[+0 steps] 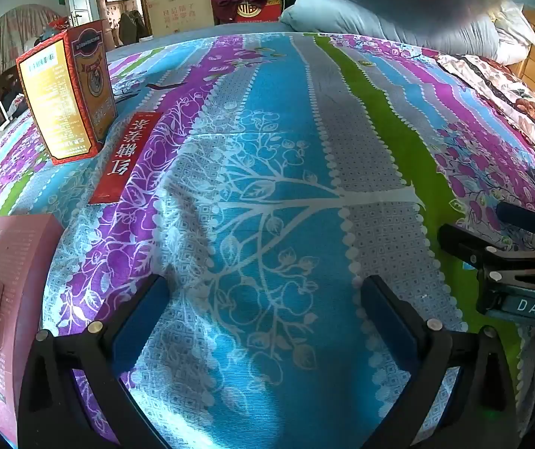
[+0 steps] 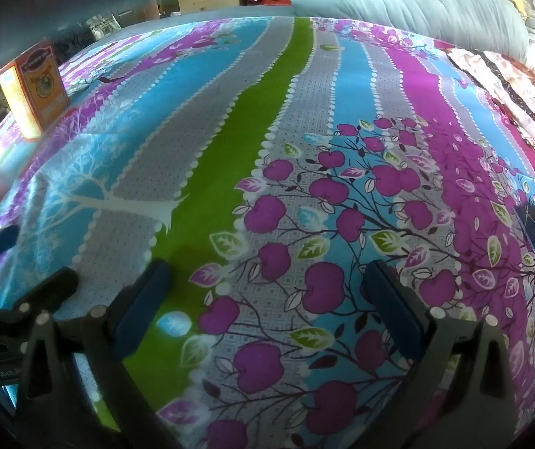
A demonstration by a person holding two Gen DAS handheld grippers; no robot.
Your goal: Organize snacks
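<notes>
On patterned woven bedspread (image 1: 267, 172), rectangular cardboard boxes (image 1: 67, 89)

Patterned bed (image 1: 267, 119) with three boxes (image 1: 67, 93), blue quilt (image 1: 379, 15)

Right gripper (image 2: 263, 299) tilted down over the bedspread with blue, grey, green and purple stripes and a purple apple-tree print (image 2: 304, 149). Jaws wide apart, blue pads (image 2: 140, 299) bare, only fabric between them. Left gripper (image 2: 24, 262) shows at the left edge, its fingers also spread. Red-and-gold upright cardboard box (image 2: 35, 86) stands far left on the bedspread, well apart from both grippers. Small dark packet with pale lettering (image 2: 534, 224) lies flat near the right edge. Pale blue quilt (image 2: 417, 3) bunched at the far end.
</notes>
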